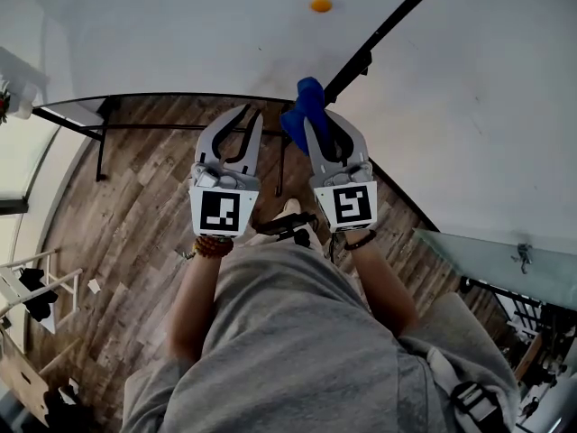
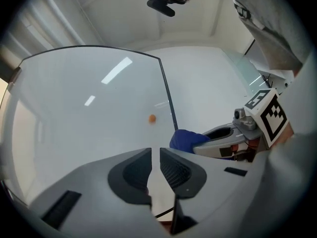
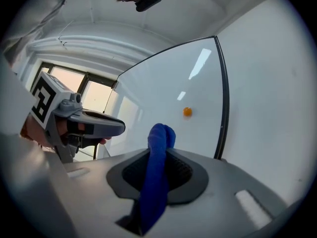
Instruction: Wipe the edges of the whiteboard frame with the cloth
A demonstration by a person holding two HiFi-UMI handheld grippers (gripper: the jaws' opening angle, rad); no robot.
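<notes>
While the right tool (image 1: 312, 123) is clamped on a blue cloth (image 1: 306, 103), the left tool (image 1: 251, 115) has its jaws drawn almost together, with only a thin slit between them and nothing in it. In the right gripper view the cloth (image 3: 157, 157) runs as a folded strip up between the two pads and stands out past their tips in a rounded end. Both tools are held side by side, close together, pointing at a whiteboard (image 1: 180, 34) with a thin black frame (image 1: 389, 27). From the head view the cloth's end sits close to the lower corner of the frame, where the bottom edge meets the side edge; whether it touches the frame cannot be told. A small orange magnet (image 1: 321, 5) is stuck to the board's white surface, well above the cloth. A bead bracelet (image 1: 213, 245) circles the left wrist, and a wooden floor (image 1: 135, 206) shows below the tools.
</notes>
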